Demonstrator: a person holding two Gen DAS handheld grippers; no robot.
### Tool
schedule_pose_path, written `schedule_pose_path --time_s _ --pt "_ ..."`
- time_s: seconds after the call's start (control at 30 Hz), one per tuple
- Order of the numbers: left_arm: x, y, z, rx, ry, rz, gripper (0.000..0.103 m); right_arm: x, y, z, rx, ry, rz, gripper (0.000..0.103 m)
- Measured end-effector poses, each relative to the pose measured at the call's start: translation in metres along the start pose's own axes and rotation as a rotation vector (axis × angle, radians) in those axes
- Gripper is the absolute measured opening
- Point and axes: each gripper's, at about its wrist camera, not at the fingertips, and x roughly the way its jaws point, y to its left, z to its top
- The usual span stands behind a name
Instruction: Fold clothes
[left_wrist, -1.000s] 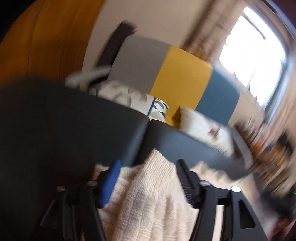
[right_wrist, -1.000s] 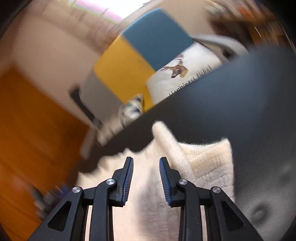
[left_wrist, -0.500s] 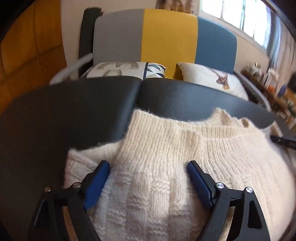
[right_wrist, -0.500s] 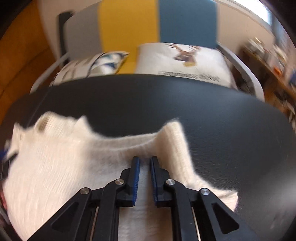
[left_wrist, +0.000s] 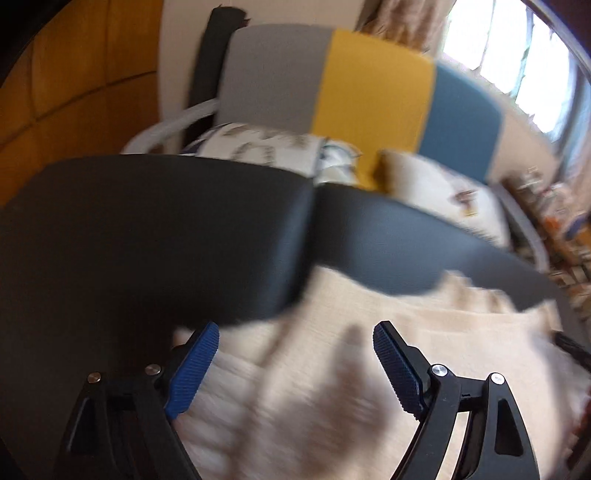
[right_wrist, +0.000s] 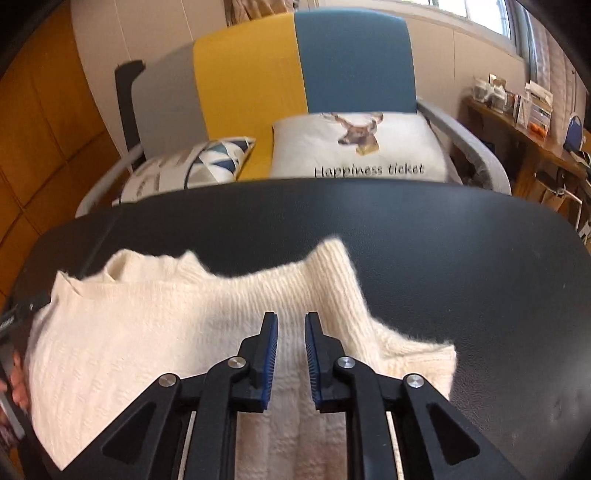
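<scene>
- Left tongs (left_wrist: 295, 363) spread wide above the cream knit sweater (right_wrist: 155, 332), gripping nothing.
- Right tongs (right_wrist: 290, 354) opening, narrow gap, over the sweater on the black desk (right_wrist: 461, 258).

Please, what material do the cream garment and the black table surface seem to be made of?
Cream sweater: apparently knitted wool or a similar yarn, matte and fuzzy; ribbed rows and loose fibres show along its edge. Black table: probably padded vinyl or faux leather with a soft sheen; a fine grain and a seam between two panels are visible. The exact material cannot be confirmed.
</scene>
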Motion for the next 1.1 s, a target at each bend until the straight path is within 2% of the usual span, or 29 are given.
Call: schedule_pose_path --time_s 0.07,0.13,0.17,0.23,0.3,0.37,0.43,0.57,0.73,0.83,0.97,1.1 --pt "0.019 0.000 0.000 0.058 0.058 0.072 0.089 0.012 -0.010 -0.004 0.032 0.053 -0.040 0.014" --pt "0.017 0.002 0.000 0.054 0.045 0.054 0.089 0.011 -0.022 -0.009 0.095 0.024 0.013 0.014" --pt "0.014 0.004 0.001 0.038 0.055 0.048 0.089 0.008 -0.028 -0.011 0.134 0.012 0.039 0.014" --pt "-0.002 0.009 -0.002 -0.009 0.026 0.036 0.088 -0.007 -0.039 -0.016 0.214 -0.011 0.085 0.015" --pt "-0.019 0.013 -0.005 -0.056 -0.005 0.017 0.088 -0.030 -0.049 -0.026 0.282 -0.067 0.122 0.025" --pt "-0.042 0.013 -0.015 -0.093 -0.056 -0.057 0.087 -0.056 -0.061 -0.039 0.324 -0.128 0.134 0.026" --pt "-0.062 0.004 -0.026 -0.079 -0.092 -0.120 0.087 -0.078 -0.070 -0.053 0.344 -0.145 0.142 0.028" --pt "-0.080 -0.032 -0.047 0.039 -0.112 -0.205 0.087 -0.083 -0.094 -0.071 0.398 -0.062 0.192 0.034" --pt "-0.073 -0.073 -0.072 0.195 -0.047 -0.171 0.087 -0.074 -0.119 -0.090 0.494 0.026 0.285 0.048" --pt "-0.060 -0.079 -0.082 0.222 0.008 -0.112 0.088 -0.062 -0.125 -0.098 0.549 0.061 0.372 0.056" --pt "-0.050 -0.074 -0.088 0.198 0.038 -0.119 0.095 -0.046 -0.125 -0.106 0.604 0.082 0.456 0.060" --pt "-0.047 -0.077 -0.094 0.234 0.037 -0.103 0.100 -0.043 -0.121 -0.109 0.600 0.063 0.496 0.064"
